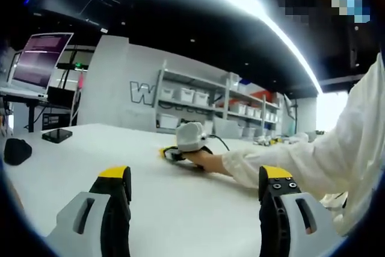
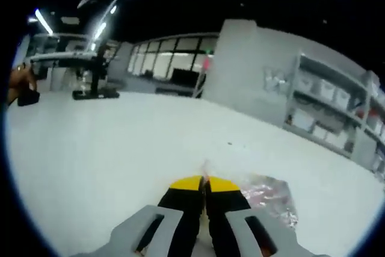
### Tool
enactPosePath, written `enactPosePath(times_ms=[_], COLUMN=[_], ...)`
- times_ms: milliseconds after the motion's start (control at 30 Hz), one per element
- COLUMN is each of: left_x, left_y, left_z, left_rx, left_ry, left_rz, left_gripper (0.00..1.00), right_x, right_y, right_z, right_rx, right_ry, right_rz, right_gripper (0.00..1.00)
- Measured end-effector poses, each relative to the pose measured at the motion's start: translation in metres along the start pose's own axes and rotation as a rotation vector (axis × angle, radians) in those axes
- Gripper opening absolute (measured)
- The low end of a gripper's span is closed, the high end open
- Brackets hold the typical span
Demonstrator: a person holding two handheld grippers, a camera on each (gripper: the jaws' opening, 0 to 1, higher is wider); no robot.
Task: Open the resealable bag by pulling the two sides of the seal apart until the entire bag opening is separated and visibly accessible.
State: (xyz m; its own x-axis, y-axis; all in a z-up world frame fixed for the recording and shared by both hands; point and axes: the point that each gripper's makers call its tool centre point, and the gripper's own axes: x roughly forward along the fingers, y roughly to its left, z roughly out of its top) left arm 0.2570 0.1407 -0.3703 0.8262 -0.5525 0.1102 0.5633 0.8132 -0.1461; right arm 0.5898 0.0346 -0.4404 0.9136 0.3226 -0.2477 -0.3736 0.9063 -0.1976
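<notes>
A phone (image 1: 58, 135) lies far off on the table (image 1: 180, 209). The left gripper (image 1: 195, 194) gapes; the right gripper (image 2: 204, 186) clamps the crinkled clear bag (image 2: 271, 197).

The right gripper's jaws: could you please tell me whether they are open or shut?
Shut. In the right gripper view the right gripper has its yellow-tipped jaws pressed together, pinching an edge of the resealable bag on the white table.
</notes>
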Motion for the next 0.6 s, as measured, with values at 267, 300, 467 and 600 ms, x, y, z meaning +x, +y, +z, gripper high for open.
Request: enactPosePath(times_ms=[267,300,467,600], left_x=[-0.002,-0.001,0.001,0.001], left_y=[0.0,-0.001,-0.007,-0.009], left_z=[-0.002,-0.002,-0.001,0.001], left_rx=[0.007,0.009,0.019,0.02], left_ry=[0.012,0.014,0.015,0.017], left_rz=[0.005,0.002,-0.015,-0.019], left_gripper=[0.85,0.85,0.85,0.85], right_x=[-0.009,-0.01,-0.017,-0.02], right_y=[-0.016,-0.018,-0.023,-0.032], right_z=[0.016,0.02,0.044,0.063], right_rx=[-0.08,-0.078,-0.08,-0.11], right_ry=[-0.059,-0.071,-0.118,-0.142], right_rz=[-0.036,-0.04,-0.043,-0.06], right_gripper=[0.0,0.0,0.0,0.0])
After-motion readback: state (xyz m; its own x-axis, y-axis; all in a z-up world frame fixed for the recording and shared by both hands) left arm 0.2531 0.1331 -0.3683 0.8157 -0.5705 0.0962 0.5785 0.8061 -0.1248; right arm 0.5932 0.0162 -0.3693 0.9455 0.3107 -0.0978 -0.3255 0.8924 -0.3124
